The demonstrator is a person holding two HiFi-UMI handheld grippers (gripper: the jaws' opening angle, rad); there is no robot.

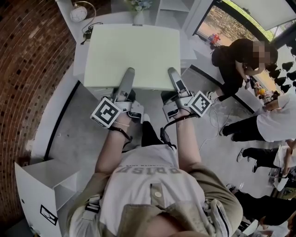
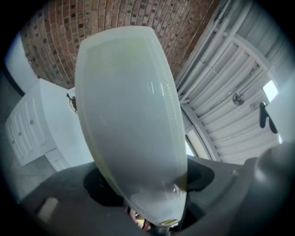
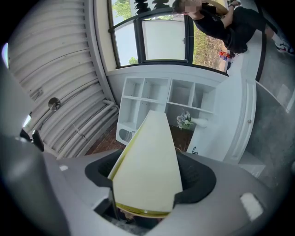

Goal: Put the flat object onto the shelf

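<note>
I hold a large flat pale-cream board (image 1: 132, 55) level in front of me, one gripper on each side of its near edge. My left gripper (image 1: 128, 74) is shut on the board's left part, where the board (image 2: 129, 115) fills the left gripper view between the jaws. On its right part my right gripper (image 1: 172, 73) is shut as well, and the board (image 3: 150, 166) rises from those jaws. Beyond the board stands a white cubby shelf (image 3: 159, 99) against the wall, its top also visible in the head view (image 1: 173, 9).
A vase of flowers (image 3: 185, 120) and a round clock (image 1: 78, 13) sit on the white counter behind the board. A brick wall (image 1: 27, 55) runs along the left. A white box (image 1: 41, 185) stands at lower left. Several people (image 1: 240, 60) are at the right.
</note>
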